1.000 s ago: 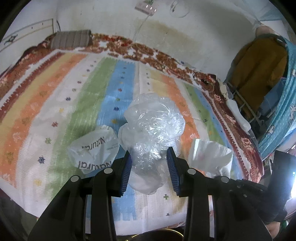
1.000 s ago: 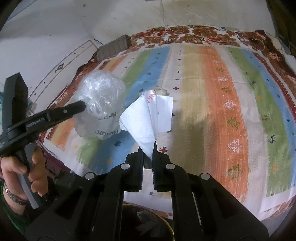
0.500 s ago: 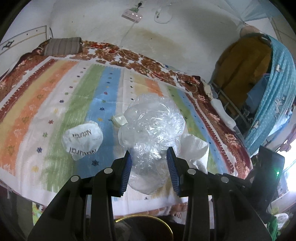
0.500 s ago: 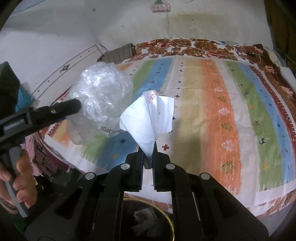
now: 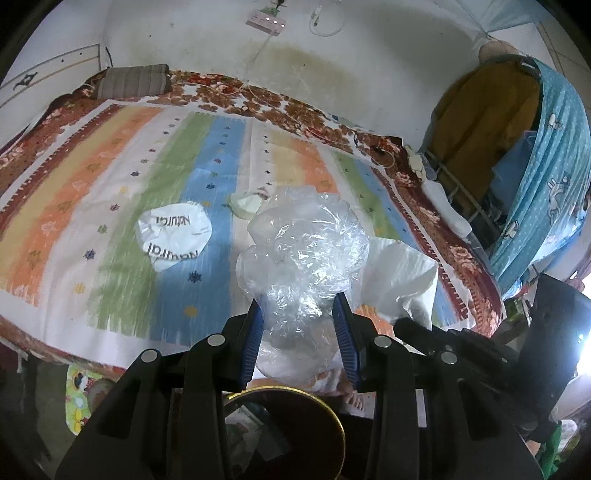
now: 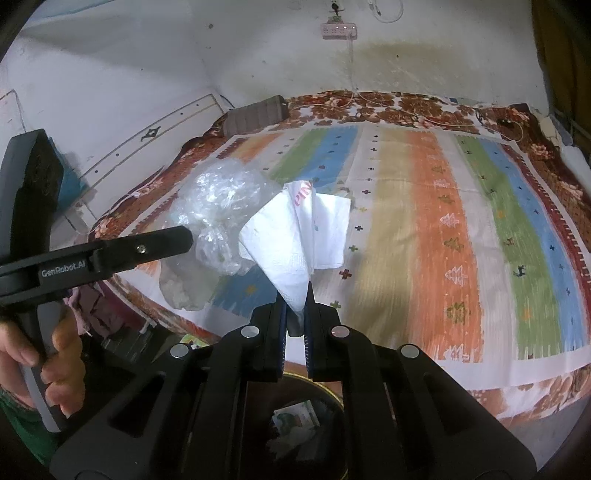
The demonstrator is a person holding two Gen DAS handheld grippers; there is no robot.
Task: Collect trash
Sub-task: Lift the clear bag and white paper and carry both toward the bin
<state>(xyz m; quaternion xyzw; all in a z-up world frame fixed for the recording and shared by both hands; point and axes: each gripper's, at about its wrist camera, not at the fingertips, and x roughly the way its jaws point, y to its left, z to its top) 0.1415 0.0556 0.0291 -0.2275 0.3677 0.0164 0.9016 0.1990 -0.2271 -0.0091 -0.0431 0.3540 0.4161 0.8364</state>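
My left gripper is shut on a crumpled clear plastic bag that bulges above its blue pads. From the right wrist view the same bag shows beside the left gripper's finger. My right gripper is shut on the corner of a white paper wrapper with pink print; that wrapper also shows right of the bag. A dark bin with a gold rim sits just below both grippers, with scraps inside. A white "Natural" wrapper and a small pale scrap lie on the striped bedsheet.
The bed runs to a stained wall with a power strip. A grey pillow lies at the far corner. Hanging cloth and a blue curtain stand to the right. A hand holds the left gripper's handle.
Both grippers have drawn back from the bed with their trash still held. The bed edge and the gold-rimmed bin have come into view beneath them.
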